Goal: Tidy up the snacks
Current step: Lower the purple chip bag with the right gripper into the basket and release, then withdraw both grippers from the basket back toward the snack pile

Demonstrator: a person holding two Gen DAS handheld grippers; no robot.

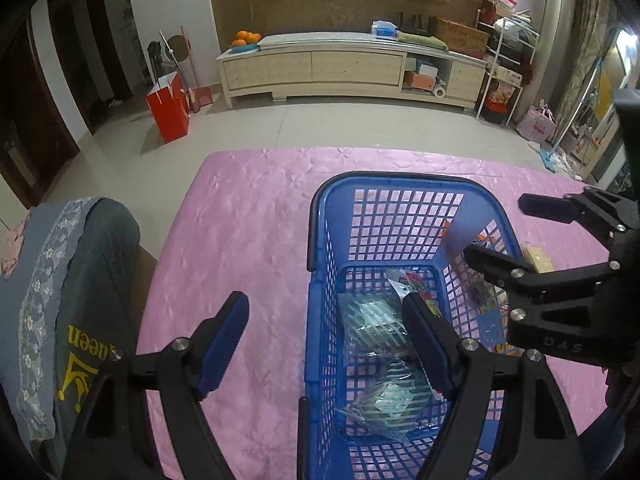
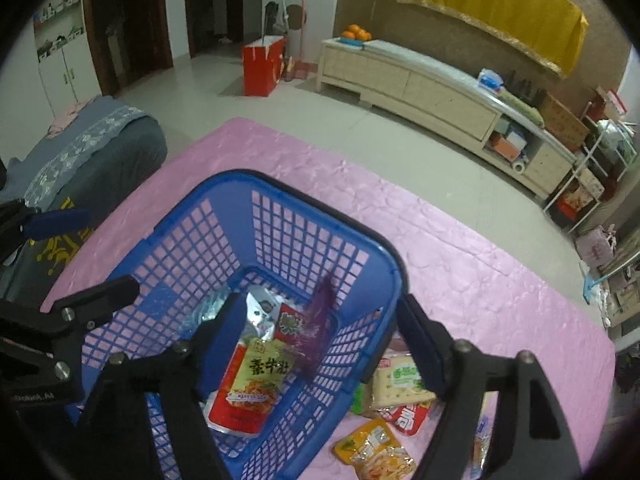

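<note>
A: On the pink cloth (image 2: 460, 248) sits the blue basket (image 2: 224, 196), open top up, so packets can drop straight in. Right gripper (image 2: 320, 328) hangs over its right rim, jaws wide, holding nothing.

B: Why straddle the rim?

A: My guess: it's btwn trips. One finger is inside the basket, the other outside over the loose pile, so it's placed for either a drop or the next grab.

B: What's already in?

A: Red-and-yellow pouch (image 2: 248, 380) on the basket floor, a silver-topped packet (image 2: 262, 312) just behind it, a red packet (image 2: 294, 326) beside that. A purple smear (image 2: 318, 320) shows just above them, too blurred to tell what it is. Pouch lies below and btwn the right jaws, nearer the inner finger, not touched.

B: Still outside?

A: Cracker pack (image 2: 400, 380), red sachet (image 2: 408, 416), yellow packet (image 2: 374, 456), all on the cloth touching or near the basket's right wall, under the outer finger.

B: Left side?

A: Left gripper (image 1: 328, 332) also wide, empty. Its right finger is over the basket's interior, left finger out over bare cloth. Clear striped bags (image 1: 376, 328) lie in the basket by that inner finger, no contact. Looks like it's only hovering, maybe ready to steady the basket.
</note>
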